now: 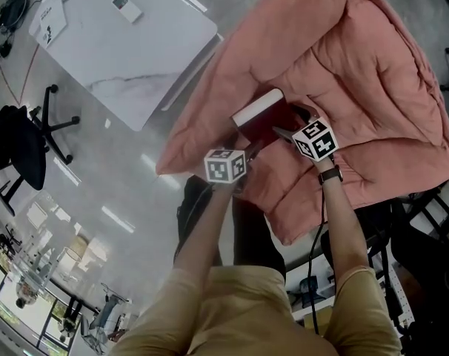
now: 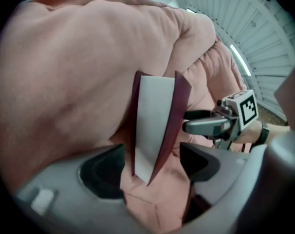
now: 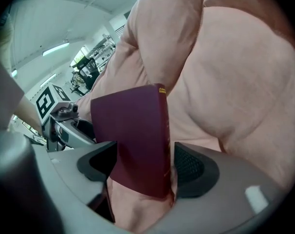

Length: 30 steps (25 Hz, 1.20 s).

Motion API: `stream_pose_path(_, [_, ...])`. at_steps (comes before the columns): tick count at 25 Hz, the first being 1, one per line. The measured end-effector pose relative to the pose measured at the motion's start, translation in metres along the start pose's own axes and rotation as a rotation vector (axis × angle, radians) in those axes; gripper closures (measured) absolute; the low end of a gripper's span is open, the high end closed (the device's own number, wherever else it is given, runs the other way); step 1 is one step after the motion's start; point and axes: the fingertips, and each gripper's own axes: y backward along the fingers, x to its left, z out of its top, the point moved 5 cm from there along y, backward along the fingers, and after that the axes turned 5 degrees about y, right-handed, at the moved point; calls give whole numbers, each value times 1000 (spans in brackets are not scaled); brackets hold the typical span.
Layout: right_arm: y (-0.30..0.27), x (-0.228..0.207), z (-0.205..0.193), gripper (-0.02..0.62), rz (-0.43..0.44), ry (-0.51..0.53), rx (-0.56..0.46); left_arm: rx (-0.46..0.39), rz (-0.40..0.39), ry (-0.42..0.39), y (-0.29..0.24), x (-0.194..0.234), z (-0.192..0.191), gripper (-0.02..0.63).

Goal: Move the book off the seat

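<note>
A maroon hardcover book point(image 1: 263, 115) with white page edges rests on a pink quilted blanket point(image 1: 358, 73) draped over the seat. My left gripper point(image 1: 248, 151) is at the book's near-left end and my right gripper point(image 1: 285, 132) at its near-right end. In the left gripper view the page edge point(image 2: 155, 126) stands between the wide jaws of my left gripper point(image 2: 152, 167), with a small gap at each pad. In the right gripper view the cover point(image 3: 133, 135) fills the space between the jaws of my right gripper point(image 3: 145, 165), and the pads are not pressing. Each gripper sees the other across the book.
A white marble-look table point(image 1: 135, 35) with a small device point(image 1: 126, 7) stands at the upper left. A black office chair point(image 1: 21, 143) is at the left edge. A dark bag point(image 1: 195, 199) sits on the floor by my legs. Cables and racks point(image 1: 387, 273) crowd the lower right.
</note>
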Motion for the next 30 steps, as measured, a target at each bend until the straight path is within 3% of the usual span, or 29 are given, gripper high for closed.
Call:
stream_pose_path(5, [-8,1,1,264,-7,-20,0,-30,43,-56,2,-4,7,422])
stream_pose_path(11, [-2,11,0,268,-50,-36,-21,-18,59,-80,8,-6,5,431])
stream_pose_path(17, [4,30,-3,272,-106,-117,-65,-2,72,-114,23,-6,5,440])
stream_pose_path(24, [28,48,-7,301,-129,-236,-143,22,52,-225,48,-22,14,446])
stream_pose_path(30, [73,70,10,307,-172,-275,-218,4,44,-329,83,-61,29,449])
